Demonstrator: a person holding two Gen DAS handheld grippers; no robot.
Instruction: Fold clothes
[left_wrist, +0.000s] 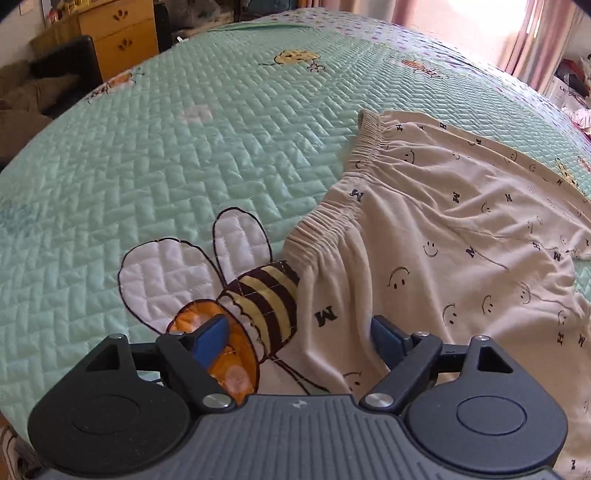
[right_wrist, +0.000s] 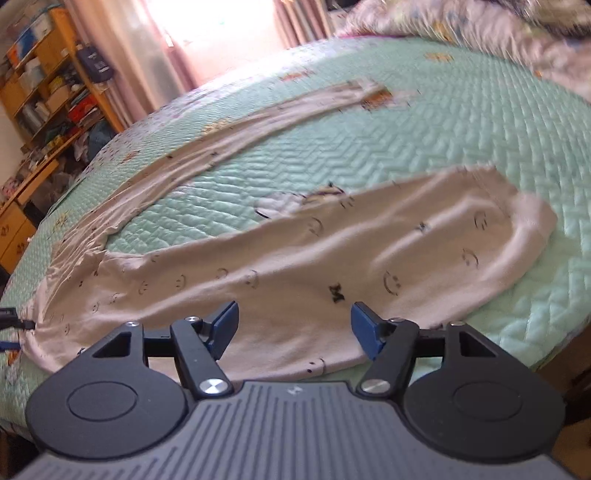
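Cream cotton trousers with small black smiley faces and letters lie spread flat on the mint-green quilted bedspread, the elastic waistband beside a sewn bee picture. One leg stretches far away, the other lies near. Left gripper hangs over the waist corner, jaws wide apart, holding nothing. Right gripper hangs over the near leg, also wide apart and empty. The wooden shelf holds boxes and books.

Both grippers' jaws wide apart
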